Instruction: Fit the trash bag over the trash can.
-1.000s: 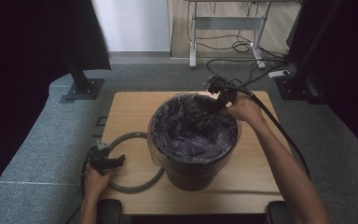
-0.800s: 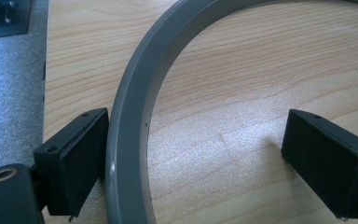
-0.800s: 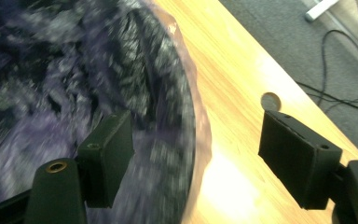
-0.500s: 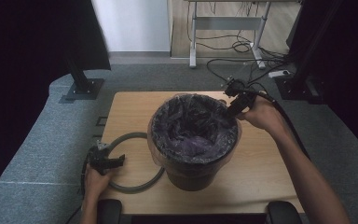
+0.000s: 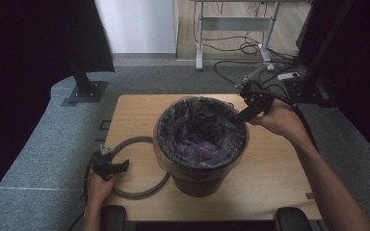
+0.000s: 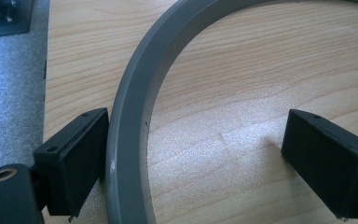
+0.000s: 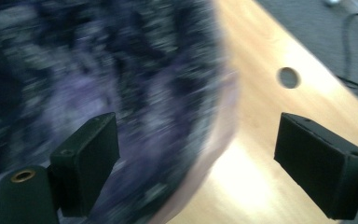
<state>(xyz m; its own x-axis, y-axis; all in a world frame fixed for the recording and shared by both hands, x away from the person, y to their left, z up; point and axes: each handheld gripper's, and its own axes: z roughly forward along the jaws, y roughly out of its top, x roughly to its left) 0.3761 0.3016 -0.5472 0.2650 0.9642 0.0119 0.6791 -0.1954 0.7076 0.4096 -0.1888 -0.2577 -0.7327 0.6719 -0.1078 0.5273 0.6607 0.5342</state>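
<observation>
**Thin liner, stiff ring: where we take hold**

We see the bin (image 5: 200, 154) standing in the middle of the counter (image 5: 279, 168), with its purple liner (image 5: 197, 130) folded over the rim. The grey ring (image 6: 130, 116) lies flat just beside it. The left tongs (image 6: 193, 158) are released and straddle the ring; the right tongs (image 7: 214, 163) are released at the liner edge. We judge the liner light, soft and easy to tear, so we would pinch only its folded edge. The ring looks stiff; any part of its band should give a good hold.

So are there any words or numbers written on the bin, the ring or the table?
None can be read: the bin with its bag, the grey ring and the wooden table carry no visible writing. The right gripper view is blurred.
</observation>
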